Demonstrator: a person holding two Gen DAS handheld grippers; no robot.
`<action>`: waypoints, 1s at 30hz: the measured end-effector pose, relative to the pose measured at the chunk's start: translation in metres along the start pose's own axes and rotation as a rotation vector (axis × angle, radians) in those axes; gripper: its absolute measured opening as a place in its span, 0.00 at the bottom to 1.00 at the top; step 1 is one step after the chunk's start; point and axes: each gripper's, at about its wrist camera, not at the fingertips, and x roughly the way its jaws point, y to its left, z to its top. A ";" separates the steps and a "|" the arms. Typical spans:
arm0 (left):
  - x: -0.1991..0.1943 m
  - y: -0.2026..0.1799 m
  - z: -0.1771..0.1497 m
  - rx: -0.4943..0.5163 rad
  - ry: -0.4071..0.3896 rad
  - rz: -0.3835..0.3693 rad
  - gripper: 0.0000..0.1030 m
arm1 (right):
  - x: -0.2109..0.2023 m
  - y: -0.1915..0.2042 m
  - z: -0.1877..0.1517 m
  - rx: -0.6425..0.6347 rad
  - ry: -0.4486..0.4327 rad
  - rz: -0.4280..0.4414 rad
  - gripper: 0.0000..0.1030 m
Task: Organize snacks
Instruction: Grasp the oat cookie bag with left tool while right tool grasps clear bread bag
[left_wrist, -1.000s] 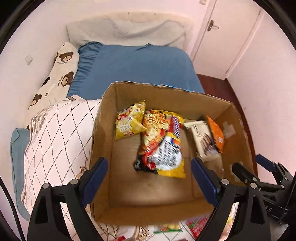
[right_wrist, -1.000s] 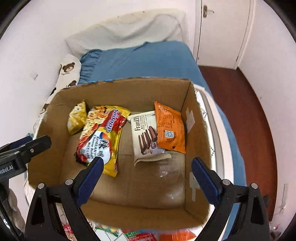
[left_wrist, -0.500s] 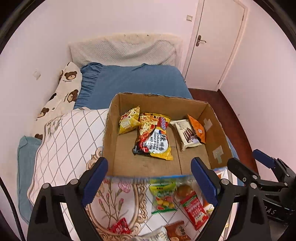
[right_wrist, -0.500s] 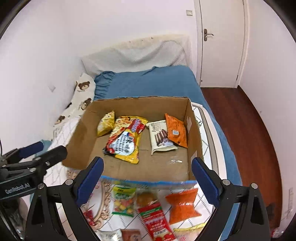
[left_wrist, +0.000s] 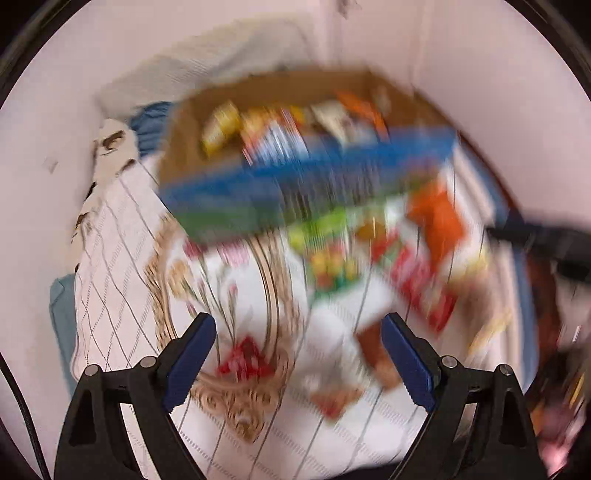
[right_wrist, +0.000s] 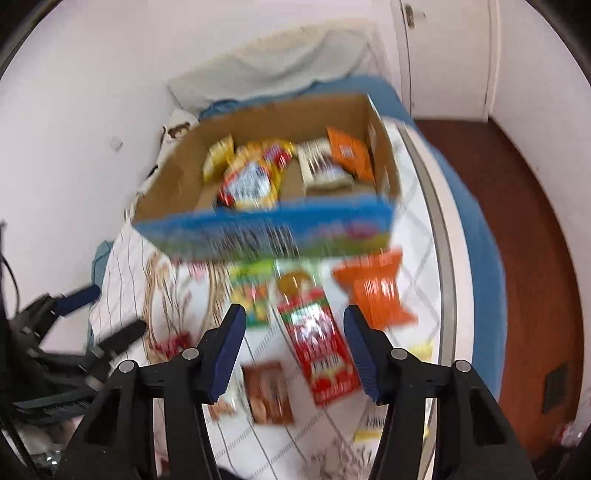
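Right wrist view: right hand-held gripper (right_wrist: 293, 341) jaws just narrowing, empty, above red snack packet (right_wrist: 319, 349); left hand-held gripper (left_wrist: 297, 363) released (blurred). Next: descend, clamp packet, carry to cardboard box (right_wrist: 177, 177).

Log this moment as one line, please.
left gripper: open, empty | right gripper: jaws just closing, nothing held | box: four snacks | red packet: on bed

Both cameras sit on the hand-held grippers and look steeply down and forward over a bed. The left wrist view, heavily blurred, faces the quilt (left_wrist: 122, 266) from its left side, with the cardboard box (left_wrist: 184, 147) farther off. The right wrist view looks from further right, taking in the wooden floor (right_wrist: 532, 258). Both share the box and loose snack packets (right_wrist: 321, 343).
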 end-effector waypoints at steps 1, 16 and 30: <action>0.012 -0.007 -0.008 0.038 0.034 0.011 0.89 | 0.003 -0.009 -0.007 0.025 0.010 -0.012 0.56; 0.120 -0.036 -0.054 0.071 0.272 -0.046 0.75 | 0.095 -0.077 -0.064 0.092 0.225 -0.204 0.67; 0.139 0.012 -0.044 -0.191 0.328 -0.154 0.75 | 0.118 -0.068 -0.103 0.142 0.373 -0.074 0.55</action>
